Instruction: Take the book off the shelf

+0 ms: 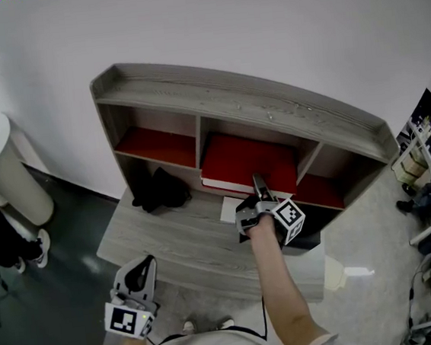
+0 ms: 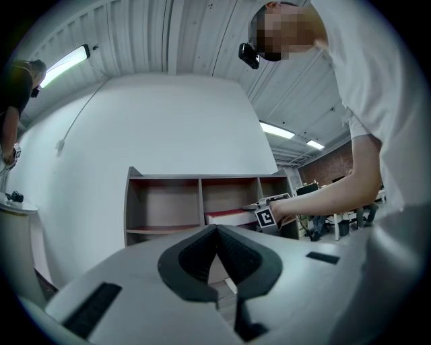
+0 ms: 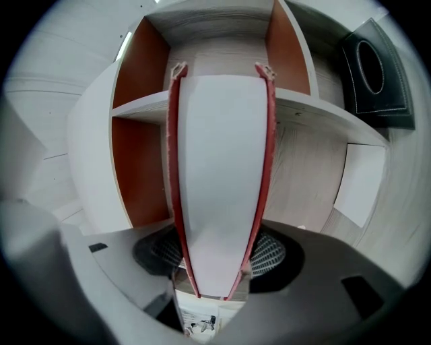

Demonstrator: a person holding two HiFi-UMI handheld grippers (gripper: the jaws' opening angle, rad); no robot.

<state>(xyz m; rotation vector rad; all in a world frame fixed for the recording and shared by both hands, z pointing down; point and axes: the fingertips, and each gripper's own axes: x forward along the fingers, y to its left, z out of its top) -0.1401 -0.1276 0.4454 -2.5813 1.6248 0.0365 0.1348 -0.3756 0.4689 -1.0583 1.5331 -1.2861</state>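
A red-covered book [image 1: 245, 165] lies flat in the middle compartment of the grey wooden shelf [image 1: 238, 100]. My right gripper [image 1: 261, 188] reaches in at the book's front edge. In the right gripper view the book [image 3: 219, 175] runs away from me between the two jaws, its white page edge facing me, and both pads press on its red covers, so my right gripper [image 3: 215, 251] is shut on it. My left gripper [image 1: 139, 279] hangs low at the left, away from the shelf, shut with nothing in it. In the left gripper view that gripper [image 2: 215, 236] points toward the shelf [image 2: 195, 178].
A black bundle [image 1: 158, 191] lies on the shelf's lower ledge at the left. A white sheet [image 1: 231, 208] lies on the ledge beside my right gripper. A white cylindrical bin [image 1: 5, 171] stands left of the shelf. Cluttered racks [image 1: 429, 161] line the right edge.
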